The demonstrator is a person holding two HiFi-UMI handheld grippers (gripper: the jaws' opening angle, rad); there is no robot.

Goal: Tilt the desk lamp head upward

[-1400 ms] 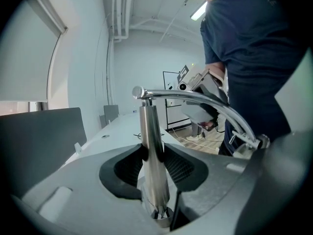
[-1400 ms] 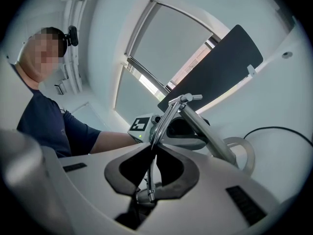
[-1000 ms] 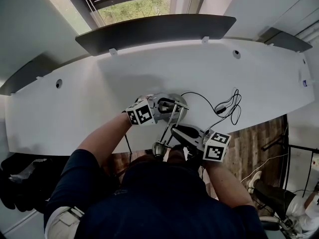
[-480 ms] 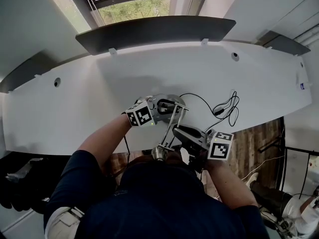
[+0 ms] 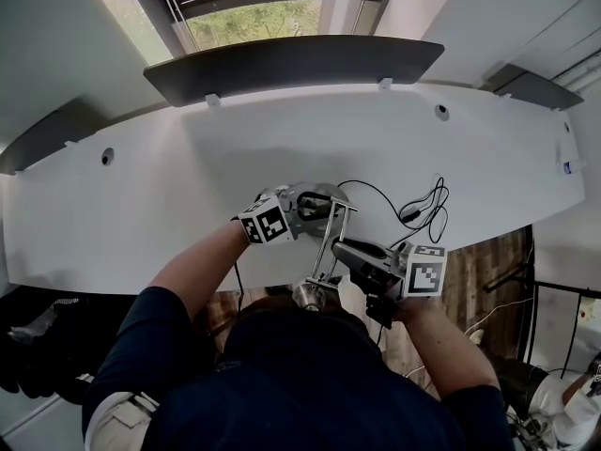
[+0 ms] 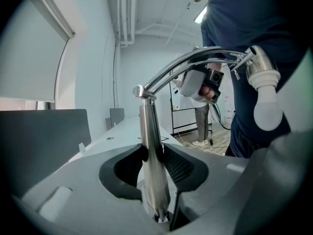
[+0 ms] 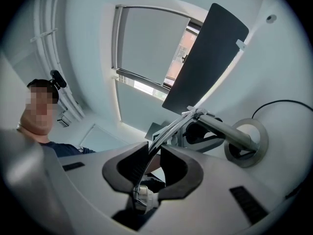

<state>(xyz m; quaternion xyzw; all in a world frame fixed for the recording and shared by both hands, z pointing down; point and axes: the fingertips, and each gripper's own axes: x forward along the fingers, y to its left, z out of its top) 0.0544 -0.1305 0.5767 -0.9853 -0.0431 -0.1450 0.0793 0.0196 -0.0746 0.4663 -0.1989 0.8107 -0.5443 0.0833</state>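
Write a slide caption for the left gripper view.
Left gripper clamped on the desk lamp's steel post, its curved arm arching toward the lamp head.

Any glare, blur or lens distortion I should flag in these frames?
Head view: soft daylight from the window, desk edge bowed by the lens. Left gripper view: fisheye, black corners, lamp post sharp with bright reflections. Right gripper view: fisheye, lamp arm sharp, a mosaic patch at left.
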